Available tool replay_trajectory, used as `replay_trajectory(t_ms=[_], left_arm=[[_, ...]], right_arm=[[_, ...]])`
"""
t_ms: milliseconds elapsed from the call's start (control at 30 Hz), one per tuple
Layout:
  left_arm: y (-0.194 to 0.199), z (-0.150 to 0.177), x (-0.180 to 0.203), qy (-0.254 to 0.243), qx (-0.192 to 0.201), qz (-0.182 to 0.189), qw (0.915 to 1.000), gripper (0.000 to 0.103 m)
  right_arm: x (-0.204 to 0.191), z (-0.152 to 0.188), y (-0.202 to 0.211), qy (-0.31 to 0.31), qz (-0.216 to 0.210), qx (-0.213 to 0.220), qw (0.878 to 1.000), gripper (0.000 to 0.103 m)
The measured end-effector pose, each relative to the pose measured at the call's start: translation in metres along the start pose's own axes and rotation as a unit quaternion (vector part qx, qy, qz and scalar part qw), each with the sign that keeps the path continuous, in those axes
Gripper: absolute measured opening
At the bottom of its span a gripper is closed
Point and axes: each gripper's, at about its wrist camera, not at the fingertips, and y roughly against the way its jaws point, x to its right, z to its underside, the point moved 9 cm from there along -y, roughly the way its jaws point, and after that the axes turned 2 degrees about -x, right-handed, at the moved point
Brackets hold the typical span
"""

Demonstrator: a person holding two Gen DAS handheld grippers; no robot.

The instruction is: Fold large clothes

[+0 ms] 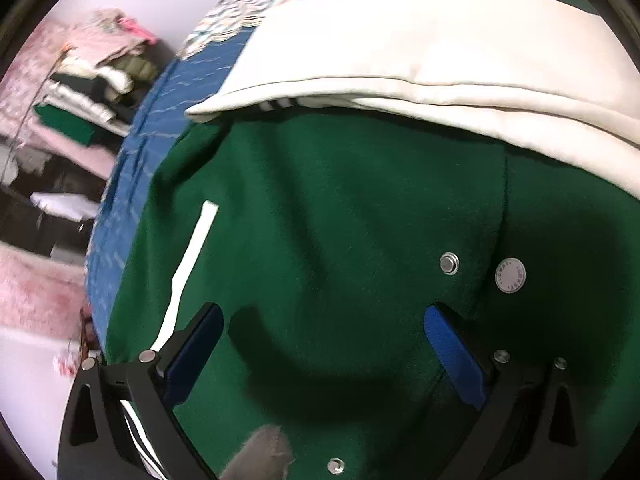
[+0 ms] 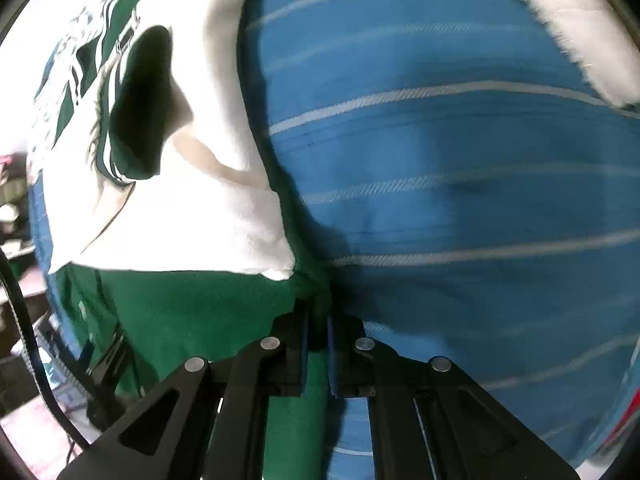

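Varsity jacket, green body with cream sleeves, spread on the blue striped bedcover. My right gripper is clamped on a fold of green fabric at the jacket's side edge, beside the cream sleeve already laid across the body. My left gripper hovers above the snap-button front, jaws spread wide, holding nothing. Judged step: folding the body after the sleeves are in. The next move likely calls for the left to pinch the opposite edge so both lift together. The hem is cut off, motion blurs the bedcover, and the background clothes pile is indistinct.
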Motion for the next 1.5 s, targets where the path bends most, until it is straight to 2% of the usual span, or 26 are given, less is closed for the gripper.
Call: replay_trajectory(t_ms=[67, 167, 200, 233, 267, 300, 333, 467, 533, 600, 667, 833, 933, 1033, 1100, 1133, 1167, 1400, 1500], left_arm=[[0.003, 0.001, 0.0, 0.004, 0.005, -0.018, 0.9998, 0.103], [0.009, 0.0, -0.001, -0.011, -0.005, -0.044, 0.999, 0.103], [0.013, 0.0, -0.002, -0.012, -0.003, -0.052, 0.9985, 0.103], [0.021, 0.001, -0.005, -0.013, 0.003, -0.063, 0.9979, 0.103], [0.032, 0.004, -0.008, -0.014, 0.01, -0.08, 0.9966, 0.103], [0.046, 0.009, -0.011, -0.018, 0.017, -0.101, 0.9946, 0.103], [0.06, 0.015, -0.012, -0.025, 0.022, -0.118, 0.9925, 0.103], [0.118, 0.056, -0.006, -0.065, 0.035, -0.175, 0.9818, 0.103], [0.15, 0.081, 0.01, -0.101, 0.052, -0.199, 0.9735, 0.103], [0.181, 0.115, 0.037, -0.154, 0.073, -0.216, 0.9614, 0.103], [0.198, 0.146, 0.064, -0.196, 0.081, -0.212, 0.9539, 0.103], [0.2, 0.203, 0.12, -0.249, 0.044, -0.181, 0.9504, 0.103], [0.19, 0.211, 0.135, -0.254, 0.033, -0.176, 0.9506, 0.103], [0.169, 0.207, 0.143, -0.252, 0.016, -0.191, 0.9485, 0.103], [0.156, 0.2, 0.141, -0.237, 0.004, -0.194, 0.9519, 0.103], [0.15, 0.193, 0.136, -0.223, -0.006, -0.189, 0.9564, 0.103], [0.155, 0.192, 0.138, -0.211, -0.009, -0.188, 0.959, 0.103], [0.145, 0.154, 0.084, -0.118, -0.007, -0.231, 0.9658, 0.103], [0.142, 0.141, 0.067, -0.096, -0.005, -0.23, 0.9683, 0.103]], right_arm=[[0.001, -0.001, -0.002, 0.034, 0.004, -0.019, 0.999, 0.007], [-0.003, 0.0, 0.002, 0.074, -0.001, -0.043, 0.996, 0.019], [-0.004, 0.001, 0.005, 0.081, -0.001, -0.045, 0.996, 0.031], [-0.002, 0.004, 0.011, 0.095, 0.006, -0.045, 0.994, 0.05], [-0.001, 0.005, 0.016, 0.107, 0.013, -0.041, 0.993, 0.062], [0.002, 0.008, 0.025, 0.128, 0.028, -0.032, 0.991, 0.085], [0.001, 0.012, 0.03, 0.143, 0.045, -0.024, 0.988, 0.087], [0.015, 0.024, 0.053, 0.183, 0.091, -0.005, 0.979, 0.087], [0.027, 0.032, 0.063, 0.18, 0.095, -0.006, 0.979, 0.087], [0.043, 0.04, 0.072, 0.167, 0.097, -0.009, 0.981, 0.087], [0.061, 0.046, 0.078, 0.152, 0.097, -0.013, 0.984, 0.087], [0.106, 0.042, 0.097, 0.101, 0.096, -0.021, 0.99, 0.087], [0.133, 0.04, 0.105, 0.08, 0.099, -0.023, 0.992, 0.087], [0.144, 0.037, 0.108, 0.068, 0.095, -0.03, 0.993, 0.087], [0.147, 0.036, 0.108, 0.068, 0.095, -0.031, 0.993, 0.087], [0.146, 0.036, 0.107, 0.068, 0.096, -0.032, 0.993, 0.087], [0.147, 0.036, 0.107, 0.069, 0.096, -0.032, 0.993, 0.087], [0.132, 0.024, 0.098, 0.088, 0.063, -0.039, 0.993, 0.087], [0.099, 0.01, 0.089, 0.106, 0.026, -0.04, 0.993, 0.087]])
